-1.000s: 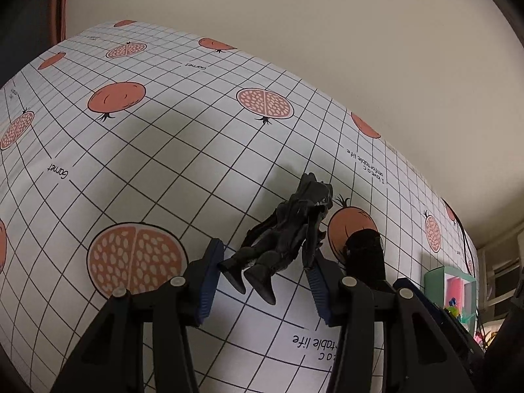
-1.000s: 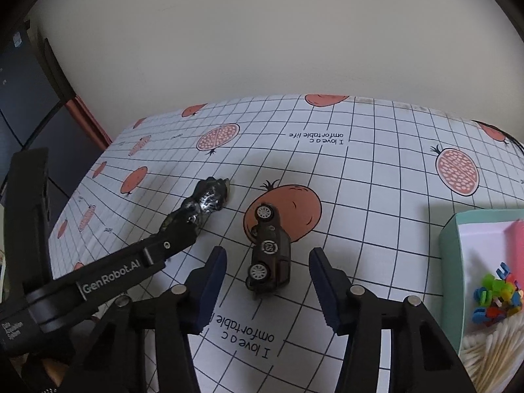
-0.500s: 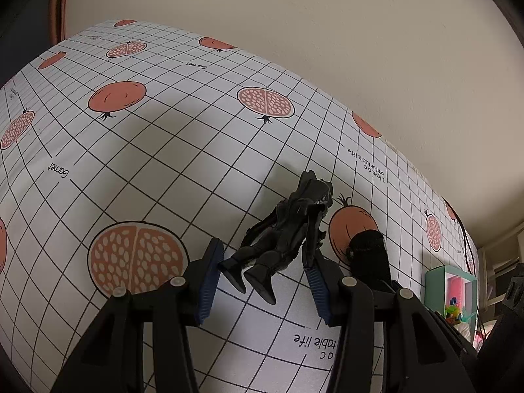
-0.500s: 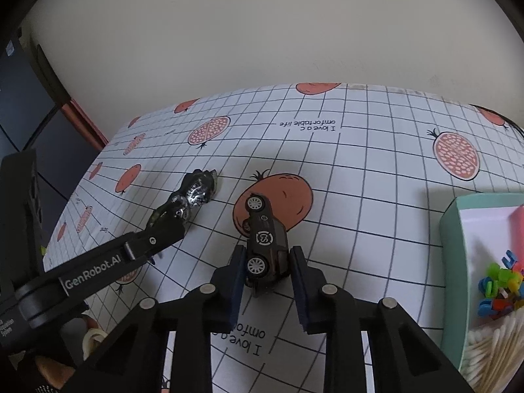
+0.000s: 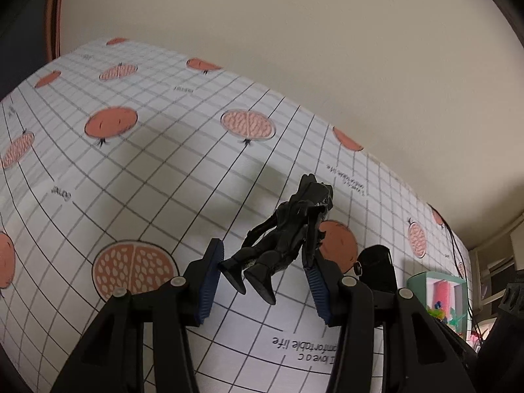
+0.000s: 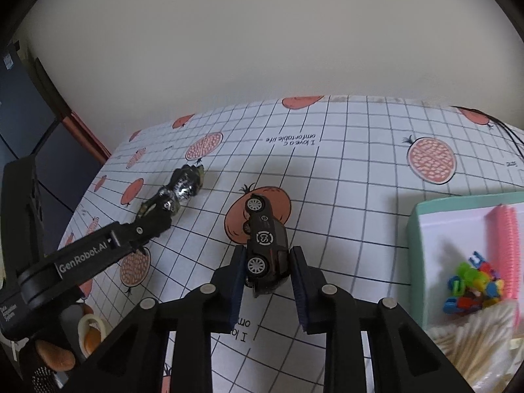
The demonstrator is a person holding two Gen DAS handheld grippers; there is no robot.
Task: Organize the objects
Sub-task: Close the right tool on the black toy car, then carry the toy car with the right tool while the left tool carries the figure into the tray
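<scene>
Two hand-held tongs work over a surface (image 6: 360, 177) covered in a grid-and-pomegranate cloth.

To the left of the dark toy car, the left tongs (image 5: 263, 273) frame a black action figure (image 5: 285, 239). The pads sit on either side of its legs. The figure looks raised off the cloth, so it is probably pinched, but motion blur makes contact on both pads hard to confirm. From the right wrist view, the figure (image 6: 178, 193) lies at the end of that tool.

At centre, the right tongs (image 6: 267, 273) are closed on the rear of the toy car (image 6: 267, 249). The car's nose points away, over an orange fruit print.

Right of the car, and apart from it, sits a mint-green organizer box (image 6: 414, 249). It holds small colourful clips (image 6: 471, 286), a pink spiral item and cotton swabs.

To do this step well, keep the squeeze steady. Lift the car straight up and clear of the cloth before moving it across. Bring it over the box wall, not into it. Release only once the car rests inside a compartment.
</scene>
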